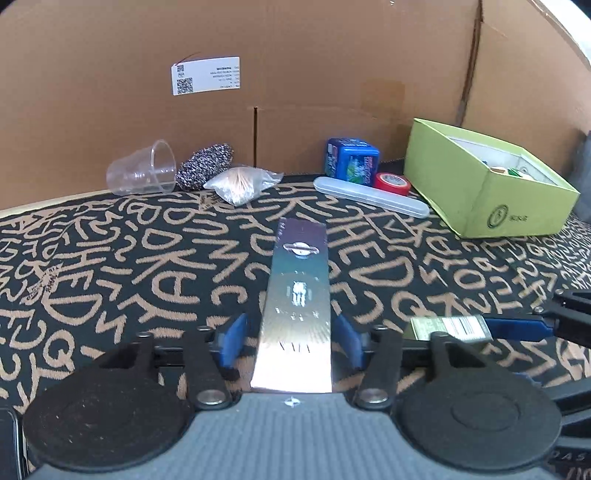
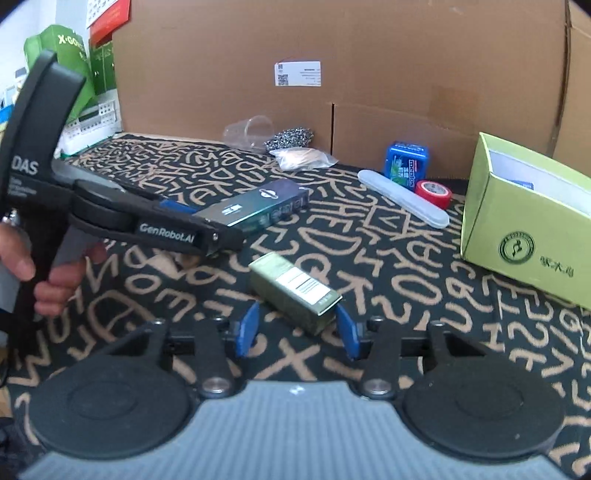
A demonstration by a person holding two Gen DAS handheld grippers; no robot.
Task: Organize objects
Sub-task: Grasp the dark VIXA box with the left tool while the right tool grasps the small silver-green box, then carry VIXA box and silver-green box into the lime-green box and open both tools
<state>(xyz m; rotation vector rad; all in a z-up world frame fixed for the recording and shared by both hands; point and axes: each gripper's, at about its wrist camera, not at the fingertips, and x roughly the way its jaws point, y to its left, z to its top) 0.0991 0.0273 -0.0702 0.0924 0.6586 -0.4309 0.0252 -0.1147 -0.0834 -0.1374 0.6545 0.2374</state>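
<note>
Left tool (image 1: 291, 341) spread wide around a stiff, glossy, likely slippery long box (image 1: 297, 295); right tool (image 2: 295, 332) wide at olive carton (image 2: 295, 288), nearer than green box (image 2: 517, 236).

Both wrist views look forward, low over the patterned cloth (image 1: 110, 258), sharing the cardboard wall (image 2: 369, 74).

This looks like a makeshift recording or storage corner in an office or workroom, not a lived-in home: a patterned cloth (image 2: 369, 266) printed with tan letters covers the work surface, and a big cardboard sheet (image 2: 369, 74) with a shipping label (image 2: 297, 74) stands as a backdrop. To the left of it, green product cartons (image 2: 70, 62) and a white perforated rack (image 2: 94, 116) are stacked against a white wall (image 2: 70, 14)
</note>
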